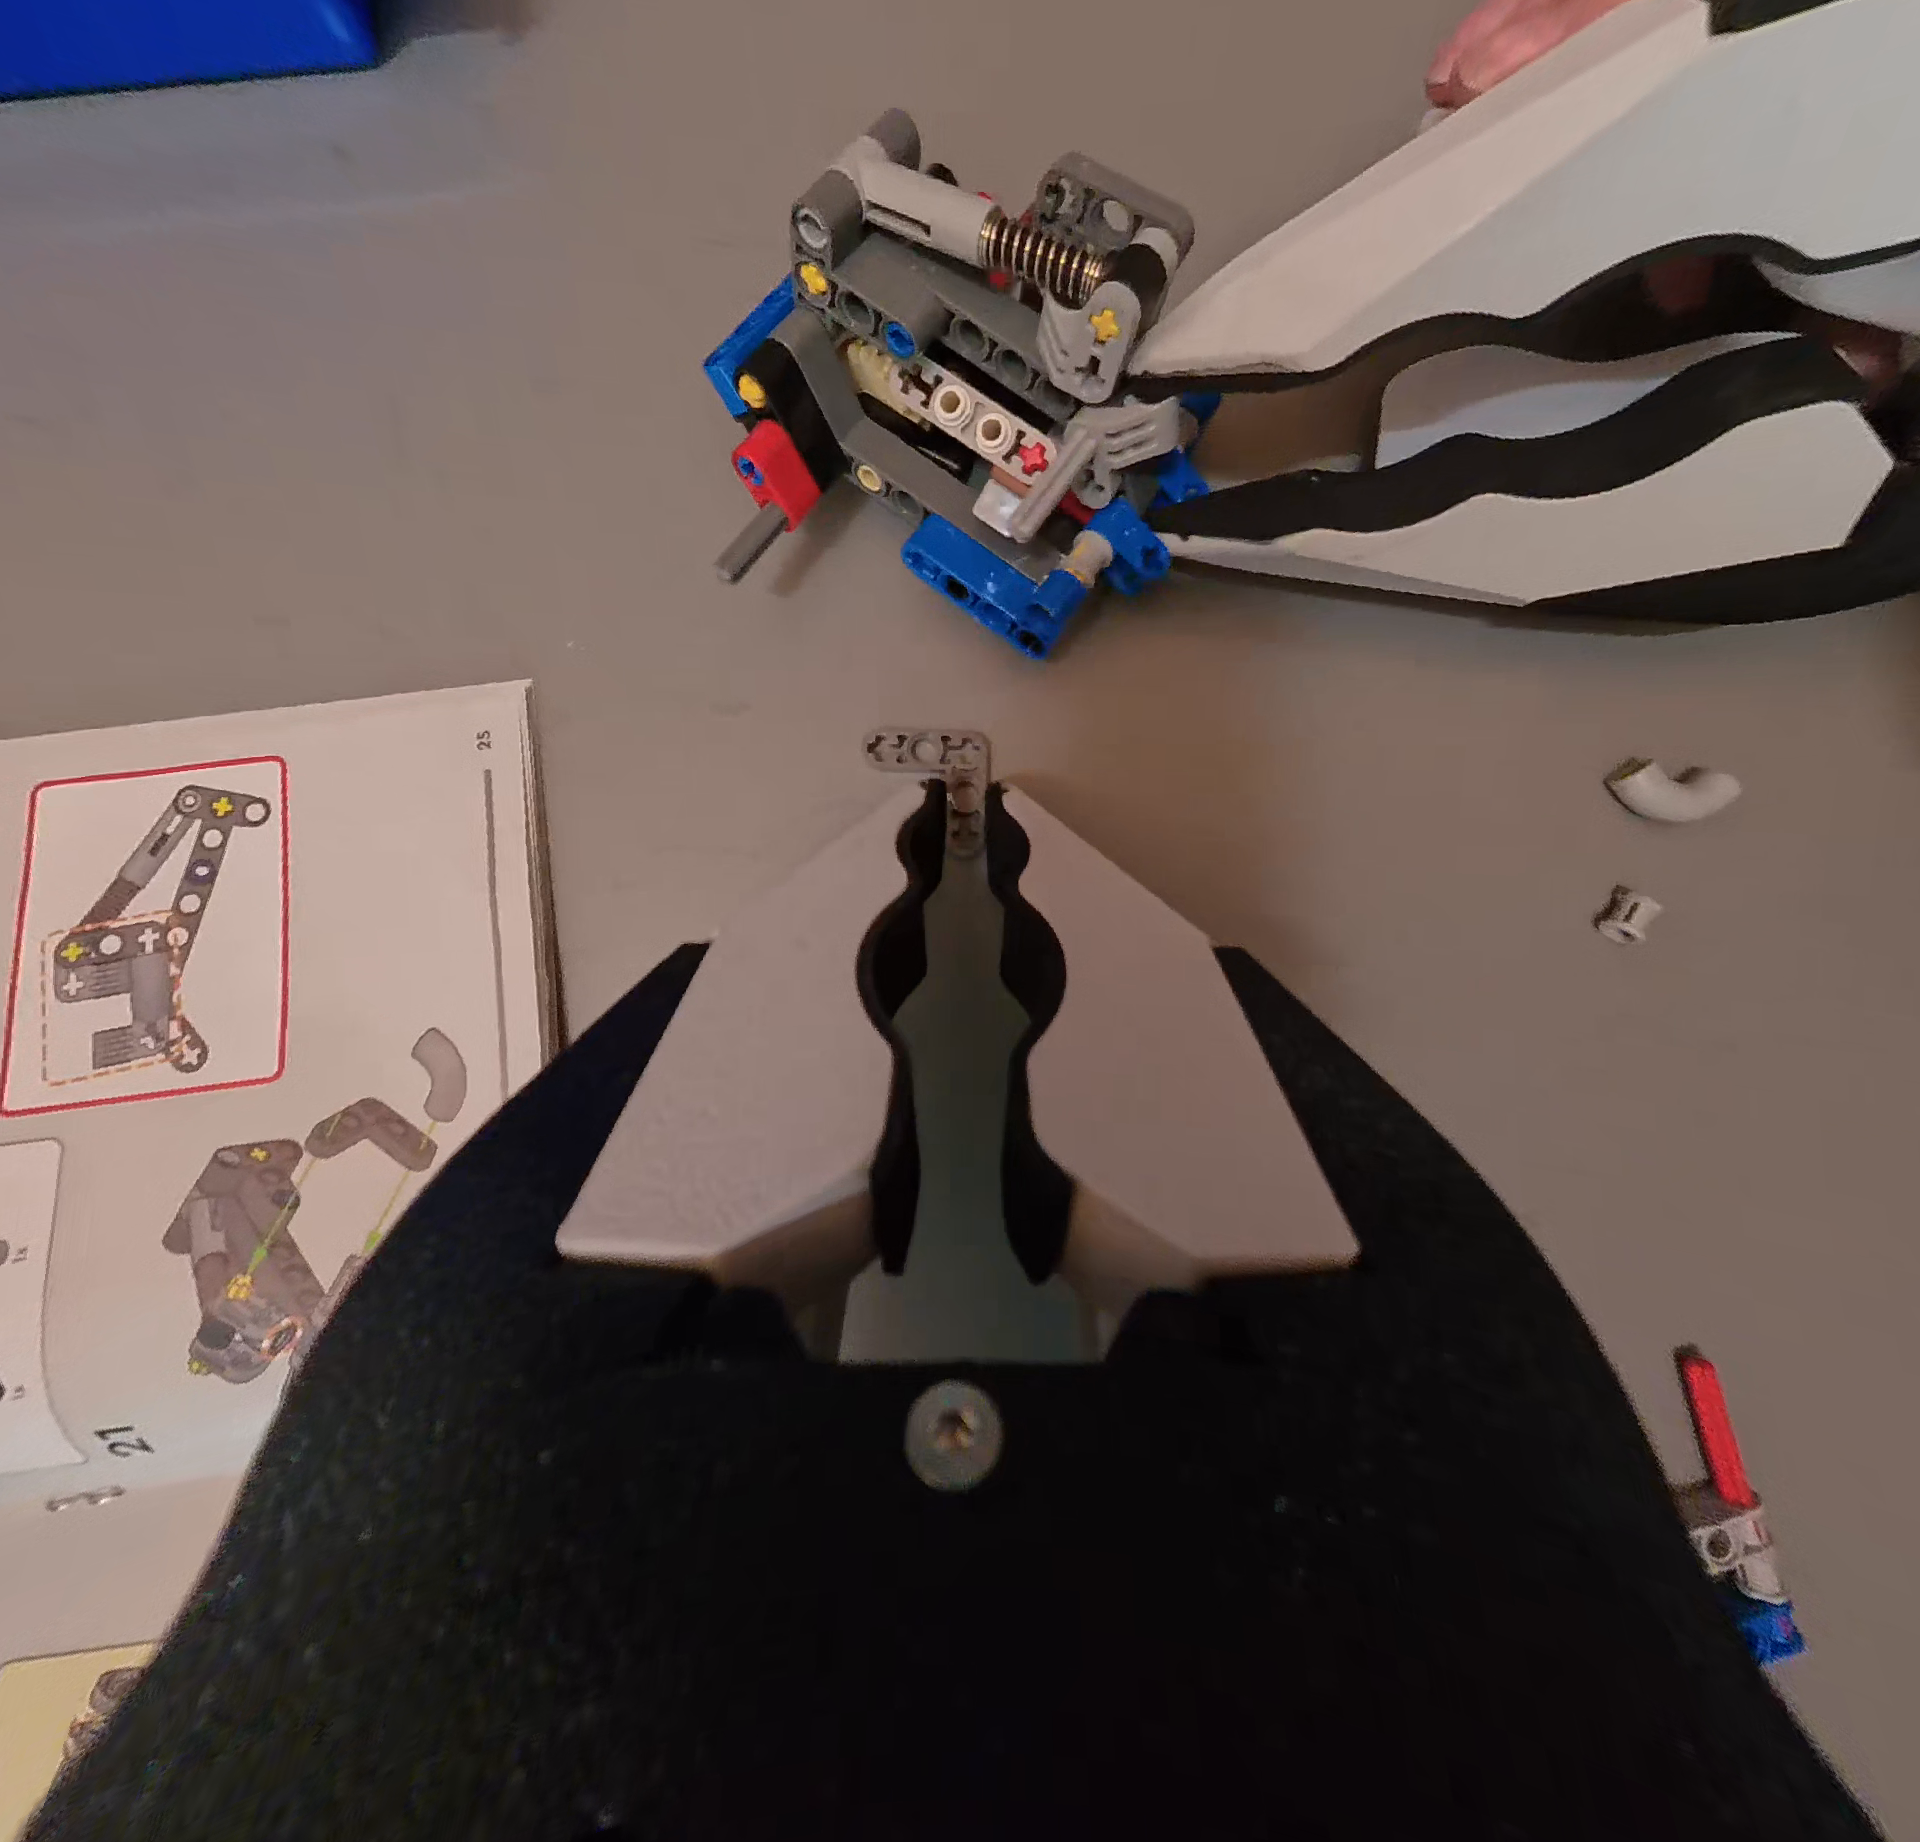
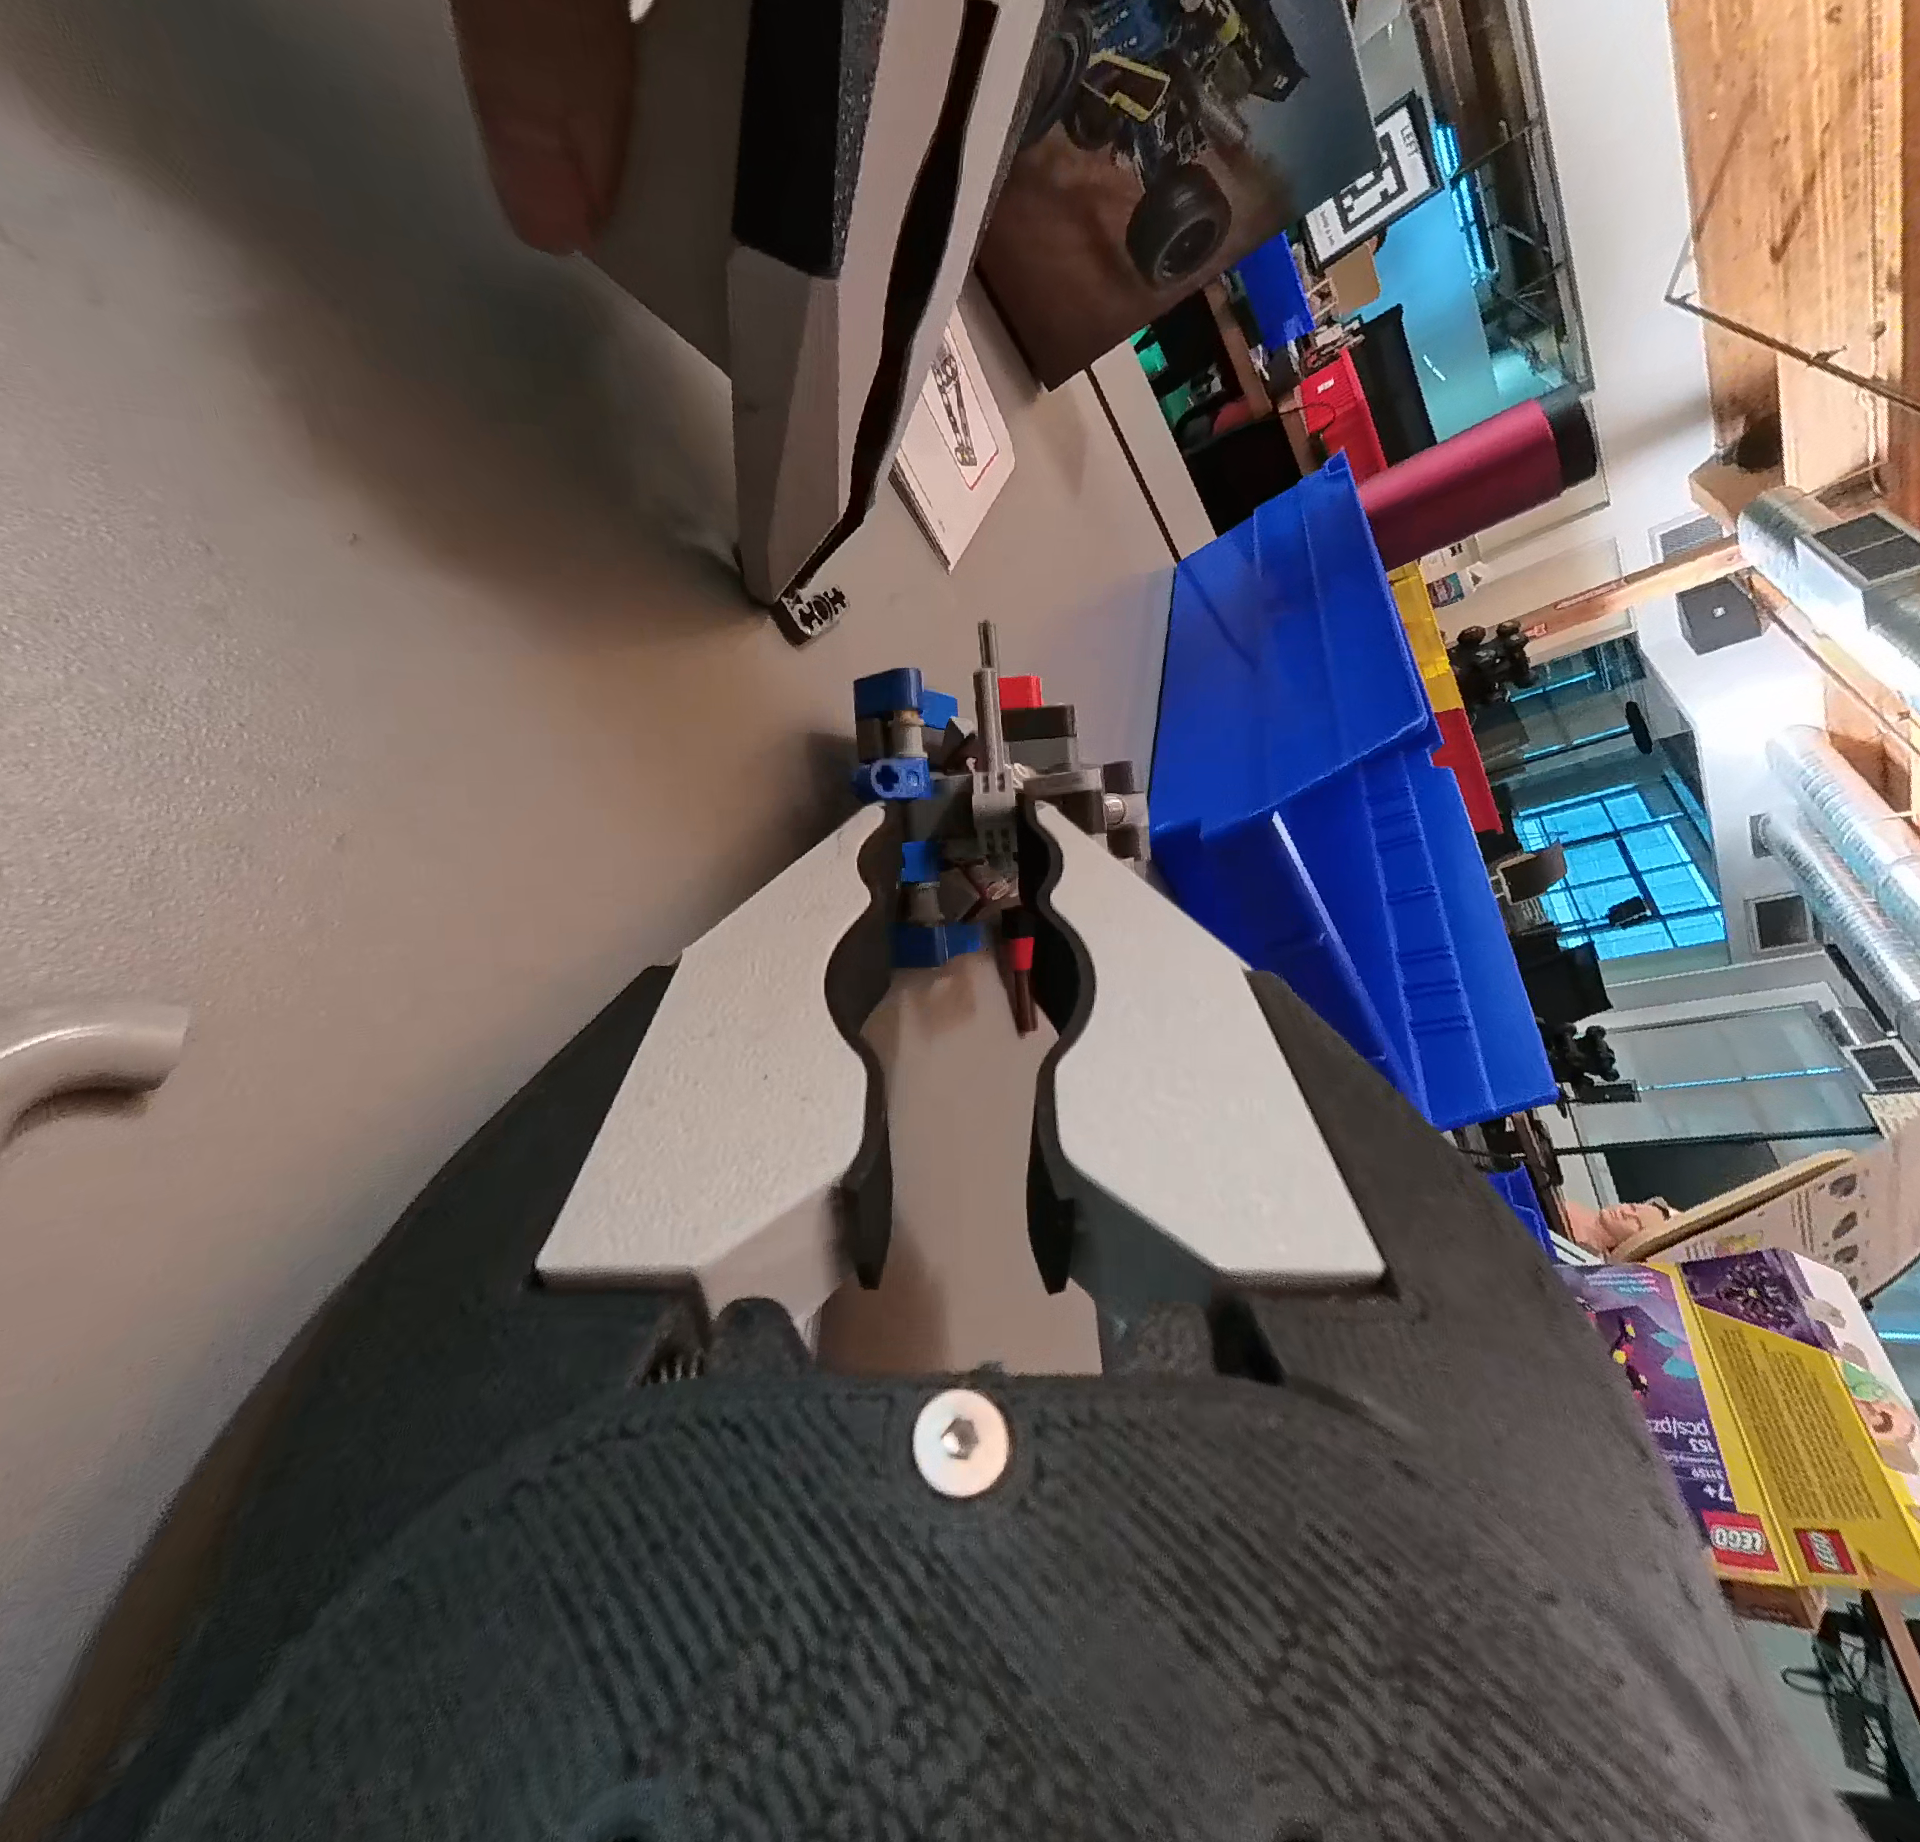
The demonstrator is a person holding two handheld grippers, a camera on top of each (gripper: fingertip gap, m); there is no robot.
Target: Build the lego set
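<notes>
My left tongs (image 1: 961,805) pinch a stiff little grey L-beam (image 1: 928,751) just below the model (image 1: 966,379); right tongs (image 2: 951,826) clamp the model's knobbly end.

Print shows on three things. An open instruction booklet (image 1: 260,961), left of our left gripper (image 1: 961,800), carries small page and step numbers. Right of our right gripper (image 2: 956,816) lie yellow and purple toy boxes (image 2: 1766,1429) bearing brand logos and fine print. Farther ahead stands a black-and-white square marker sign (image 2: 1371,182).
</notes>
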